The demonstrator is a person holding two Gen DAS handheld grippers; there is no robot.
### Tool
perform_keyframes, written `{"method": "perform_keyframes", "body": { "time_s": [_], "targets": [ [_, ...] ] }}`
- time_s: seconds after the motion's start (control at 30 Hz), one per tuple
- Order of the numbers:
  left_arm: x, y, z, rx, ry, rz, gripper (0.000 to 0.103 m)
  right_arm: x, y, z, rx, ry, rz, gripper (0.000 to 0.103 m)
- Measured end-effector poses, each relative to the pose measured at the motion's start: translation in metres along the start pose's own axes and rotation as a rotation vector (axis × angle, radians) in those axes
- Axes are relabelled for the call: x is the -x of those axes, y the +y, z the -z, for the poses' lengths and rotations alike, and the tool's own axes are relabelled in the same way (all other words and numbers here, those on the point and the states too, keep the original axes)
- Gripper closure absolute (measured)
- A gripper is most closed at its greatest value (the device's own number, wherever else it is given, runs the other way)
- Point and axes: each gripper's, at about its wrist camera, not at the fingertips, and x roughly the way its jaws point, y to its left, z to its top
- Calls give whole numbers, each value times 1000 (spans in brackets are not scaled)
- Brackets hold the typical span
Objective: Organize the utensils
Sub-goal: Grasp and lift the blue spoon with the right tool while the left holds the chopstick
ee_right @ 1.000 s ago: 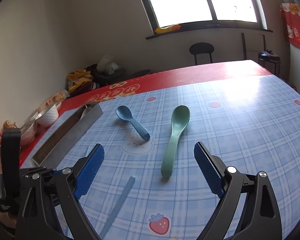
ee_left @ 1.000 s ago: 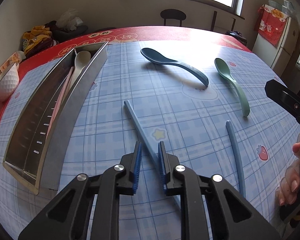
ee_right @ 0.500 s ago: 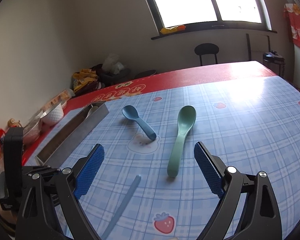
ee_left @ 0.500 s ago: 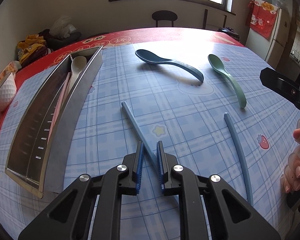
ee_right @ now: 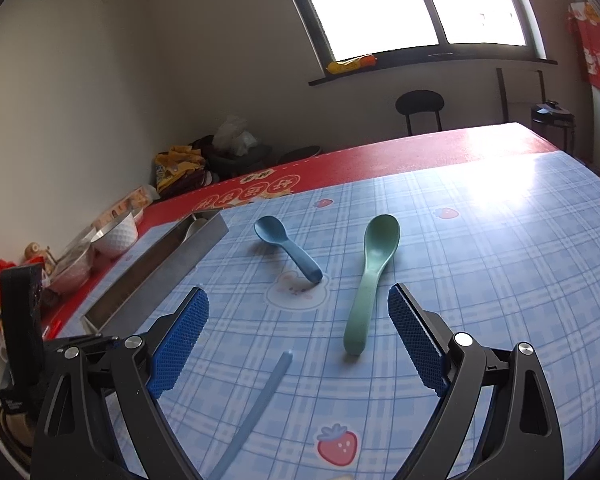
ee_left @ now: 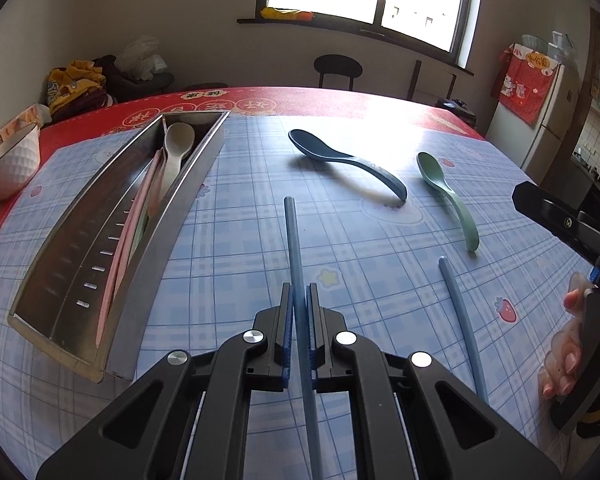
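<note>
The metal tray (ee_left: pixel 112 256) lay at the left of the table (ee_left: pixel 240 240), a pale spoon (ee_left: pixel 176 144) inside. My left tool (ee_left: pixel 298 320) was clamped on a blue chopstick (ee_left: pixel 294 248). I judged it best kept level and lined up with the tray's length before release. My right tool (ee_right: pixel 298 340) stood wide open over the second chopstick (ee_right: pixel 256 404).

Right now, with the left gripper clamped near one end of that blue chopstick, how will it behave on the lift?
The blue chopstick looks straight and rigid, so it likely stays stiff. The left gripper holds it near one end, so the long free end may droop or pivot. It looks smooth and round, so it might slip between the pads.
</note>
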Motion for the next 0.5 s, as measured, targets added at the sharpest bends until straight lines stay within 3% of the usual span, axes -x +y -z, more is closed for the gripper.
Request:
{"method": "perform_keyframes", "body": {
  "time_s": [0.17, 0.3, 0.5],
  "targets": [
    [18, 8, 1, 47, -89, -11, 96, -1, -4, 0, -24, 0, -17, 15],
    [21, 11, 1, 66, -97, 0, 96, -2, -7, 0, -39, 2, -38, 15],
    [24, 16, 2, 81, -111, 20, 96, -17, 14, -13, 83, 81, -21, 15]
  ]
}}
